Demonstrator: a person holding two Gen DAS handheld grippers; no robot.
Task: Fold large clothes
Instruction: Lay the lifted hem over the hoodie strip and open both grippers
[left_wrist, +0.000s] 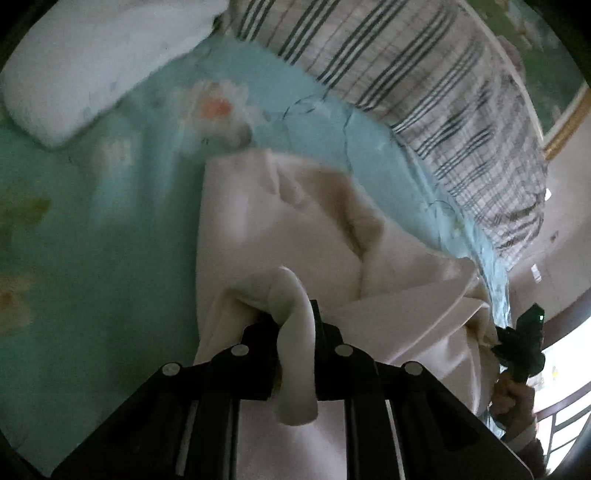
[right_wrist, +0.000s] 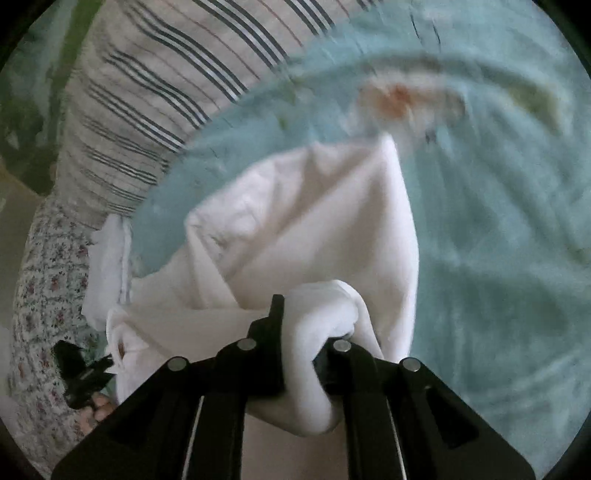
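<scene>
Here both grippers — left (left_wrist: 295, 325), right (right_wrist: 299, 332) — are clamped on the white garment (left_wrist: 280, 221) above the blue bedsheet (left_wrist: 110, 229).

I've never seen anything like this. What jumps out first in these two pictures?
A big white garment fills the middle of both views, bunched and pinched between the black fingers of the right gripper and likewise of the left gripper. Beneath it spreads a pale blue floral bedsheet, with a striped pillow along the bed's far edge. A white pillow lies at the left view's upper left.
</scene>
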